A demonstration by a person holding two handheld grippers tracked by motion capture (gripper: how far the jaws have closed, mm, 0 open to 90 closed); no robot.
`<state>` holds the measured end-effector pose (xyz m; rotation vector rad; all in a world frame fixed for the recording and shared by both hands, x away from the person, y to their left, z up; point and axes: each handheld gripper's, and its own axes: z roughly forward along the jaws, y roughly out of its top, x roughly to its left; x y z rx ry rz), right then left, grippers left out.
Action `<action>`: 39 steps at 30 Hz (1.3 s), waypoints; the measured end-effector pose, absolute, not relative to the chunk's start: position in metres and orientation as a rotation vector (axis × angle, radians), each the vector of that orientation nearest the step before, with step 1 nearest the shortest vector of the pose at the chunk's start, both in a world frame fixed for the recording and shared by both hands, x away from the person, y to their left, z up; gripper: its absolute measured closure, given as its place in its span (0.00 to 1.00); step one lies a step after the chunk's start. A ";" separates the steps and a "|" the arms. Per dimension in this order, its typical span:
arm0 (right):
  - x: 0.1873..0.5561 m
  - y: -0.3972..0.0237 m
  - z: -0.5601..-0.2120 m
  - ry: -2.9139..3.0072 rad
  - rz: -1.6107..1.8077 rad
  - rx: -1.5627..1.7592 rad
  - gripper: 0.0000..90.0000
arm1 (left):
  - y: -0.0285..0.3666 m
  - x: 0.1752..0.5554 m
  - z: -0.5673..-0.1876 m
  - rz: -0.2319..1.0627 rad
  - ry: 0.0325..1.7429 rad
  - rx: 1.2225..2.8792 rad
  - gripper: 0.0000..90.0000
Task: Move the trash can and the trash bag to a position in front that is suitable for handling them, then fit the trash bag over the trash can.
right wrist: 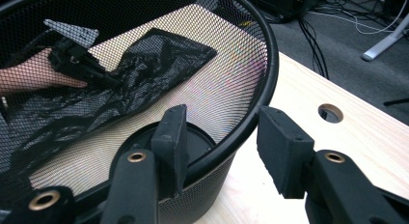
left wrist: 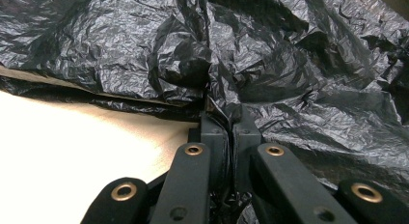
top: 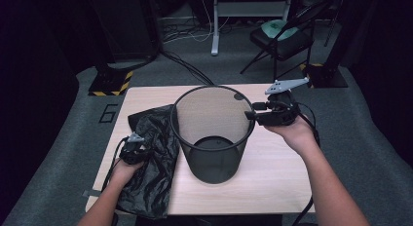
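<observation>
A black mesh wastebasket (top: pixel 214 158) stands upright in the middle of the wooden table (top: pixel 277 172). A crumpled black plastic bag (top: pixel 151 138) lies flat to its left. My left gripper (top: pixel 139 150) rests on the bag; in the left gripper view it (left wrist: pixel 226 122) is shut on a pinched fold of the bag (left wrist: pixel 299 64). My right gripper (top: pixel 251 115) is at the basket's right rim. In the right gripper view it (right wrist: pixel 224 142) is open and straddles the rim (right wrist: pixel 270 64), one finger (right wrist: pixel 171 137) inside, the other (right wrist: pixel 284 151) outside.
A cable hole (right wrist: pixel 330 113) is in the tabletop behind the basket. Beyond the table are a black folding chair (top: pixel 282 38), a white desk leg (top: pixel 214 31), floor cables (top: pixel 185 65) and yellow-striped stand bases (top: pixel 109 82).
</observation>
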<state>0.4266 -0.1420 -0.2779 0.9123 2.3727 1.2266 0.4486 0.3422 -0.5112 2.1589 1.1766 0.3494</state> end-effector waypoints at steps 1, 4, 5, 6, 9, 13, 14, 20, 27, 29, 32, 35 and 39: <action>0.427 -0.142 -0.278 2.375 1.225 0.916 0.58 | 0.342 0.449 -0.511 0.348 1.179 2.158 0.96; 0.428 -0.141 -0.278 2.382 1.218 0.919 0.54 | 0.342 0.449 -0.511 0.344 1.181 2.163 0.96; 0.428 -0.140 -0.279 2.388 1.213 0.922 0.52 | 0.343 0.449 -0.510 0.343 1.178 2.168 0.97; 0.429 -0.139 -0.279 2.394 1.210 0.923 0.51 | 0.343 0.449 -0.510 0.342 1.179 2.169 0.97; 0.429 -0.137 -0.279 2.399 1.190 0.932 0.48 | 0.343 0.449 -0.510 0.332 1.184 2.172 0.97; 0.429 -0.136 -0.279 2.409 1.180 0.922 0.46 | 0.345 0.449 -0.509 0.320 1.184 2.178 0.97; 0.430 -0.136 -0.279 2.412 1.182 0.922 0.46 | 0.345 0.449 -0.509 0.321 1.180 2.181 0.97; 0.435 -0.136 -0.280 2.426 1.182 0.928 0.45 | 0.345 0.447 -0.500 0.326 1.137 2.188 0.97; 0.434 -0.137 -0.280 2.431 1.195 0.917 0.44 | 0.343 0.444 -0.488 0.325 1.087 2.210 0.97; 0.434 -0.138 -0.280 2.433 1.197 0.912 0.44 | 0.344 0.444 -0.484 0.319 1.084 2.205 0.97; 0.435 -0.138 -0.280 2.438 1.193 0.903 0.44 | 0.344 0.444 -0.474 0.328 1.061 2.207 0.97; 0.437 -0.138 -0.281 2.435 1.204 0.904 0.45 | 0.344 0.445 -0.459 0.323 1.036 2.200 0.97; 0.440 -0.138 -0.282 2.433 1.220 0.920 0.44 | 0.345 0.445 -0.436 0.326 0.996 2.185 0.97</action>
